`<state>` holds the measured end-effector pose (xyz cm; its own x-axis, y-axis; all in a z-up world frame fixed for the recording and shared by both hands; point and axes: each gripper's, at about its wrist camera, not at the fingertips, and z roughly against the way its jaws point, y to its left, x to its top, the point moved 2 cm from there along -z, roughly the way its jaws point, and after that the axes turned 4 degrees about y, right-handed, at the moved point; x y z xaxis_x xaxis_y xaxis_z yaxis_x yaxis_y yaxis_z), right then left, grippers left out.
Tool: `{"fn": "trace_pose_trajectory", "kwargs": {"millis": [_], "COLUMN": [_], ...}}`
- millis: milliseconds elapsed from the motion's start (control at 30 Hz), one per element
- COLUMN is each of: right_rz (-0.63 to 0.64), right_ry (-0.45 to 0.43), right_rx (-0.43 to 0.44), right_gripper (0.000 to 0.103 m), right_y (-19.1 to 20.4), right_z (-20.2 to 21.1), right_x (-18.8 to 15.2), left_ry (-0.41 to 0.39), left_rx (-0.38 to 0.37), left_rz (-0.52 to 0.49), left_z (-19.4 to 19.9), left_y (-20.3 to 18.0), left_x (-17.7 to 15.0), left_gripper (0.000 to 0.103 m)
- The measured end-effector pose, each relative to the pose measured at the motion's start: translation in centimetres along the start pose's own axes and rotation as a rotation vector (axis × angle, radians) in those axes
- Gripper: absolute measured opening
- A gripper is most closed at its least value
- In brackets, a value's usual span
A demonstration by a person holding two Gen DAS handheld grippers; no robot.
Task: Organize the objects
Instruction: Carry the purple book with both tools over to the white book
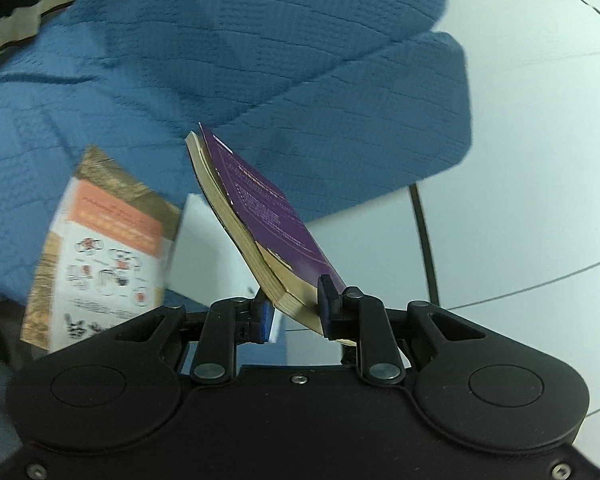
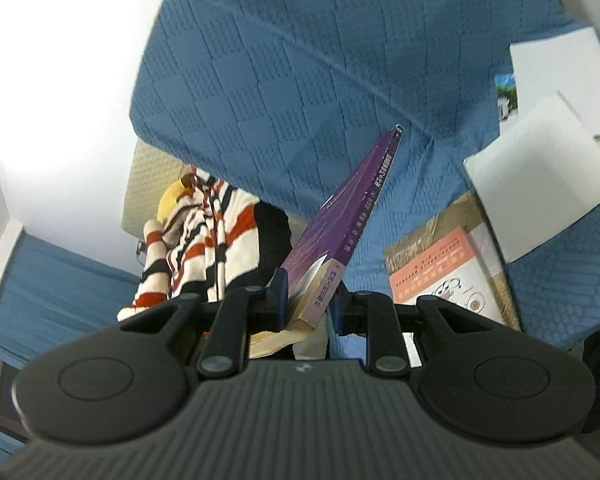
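Observation:
A purple paperback book [image 1: 268,208] is held up in the air above the blue quilted bedcover [image 1: 260,40]. My left gripper [image 1: 296,308] is shut on one end of it, the pads pressing its yellowed pages and purple cover. My right gripper [image 2: 310,304] is shut on the other end of the same book [image 2: 340,224], near its spine. A second book with an orange and white cover [image 1: 104,248] lies on the bedcover, left of the left gripper; it also shows in the right wrist view [image 2: 448,272].
White boxes or papers [image 2: 540,184] lie on the bedcover [image 2: 300,80] at the right. A striped red, black and white garment [image 2: 196,240] hangs at the bed's side. A white tiled floor [image 1: 540,160] with a black cable [image 1: 424,240] is at the right in the left wrist view.

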<state>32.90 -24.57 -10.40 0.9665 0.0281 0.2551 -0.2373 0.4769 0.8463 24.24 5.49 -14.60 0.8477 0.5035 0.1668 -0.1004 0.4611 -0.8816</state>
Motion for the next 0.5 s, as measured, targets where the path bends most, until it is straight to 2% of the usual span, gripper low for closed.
{"fn": "trace_pose_trajectory", "kwargs": {"millis": [233, 500], "right_rz": [-0.045, -0.084], "right_ry": [0.059, 0.082], "right_rx": [-0.034, -0.064], "right_gripper": [0.025, 0.025], "right_y": [-2.2, -5.6], "right_z": [-4.6, -7.7], "right_x": [-1.2, -2.7], "left_ry": [0.032, 0.082], "left_rx": [0.054, 0.084], "left_rz": [0.054, 0.096], "left_z": [-0.1, -1.7], "left_y": [5.6, 10.7], "left_x": [1.0, 1.1], "left_gripper": [0.022, 0.022]}}
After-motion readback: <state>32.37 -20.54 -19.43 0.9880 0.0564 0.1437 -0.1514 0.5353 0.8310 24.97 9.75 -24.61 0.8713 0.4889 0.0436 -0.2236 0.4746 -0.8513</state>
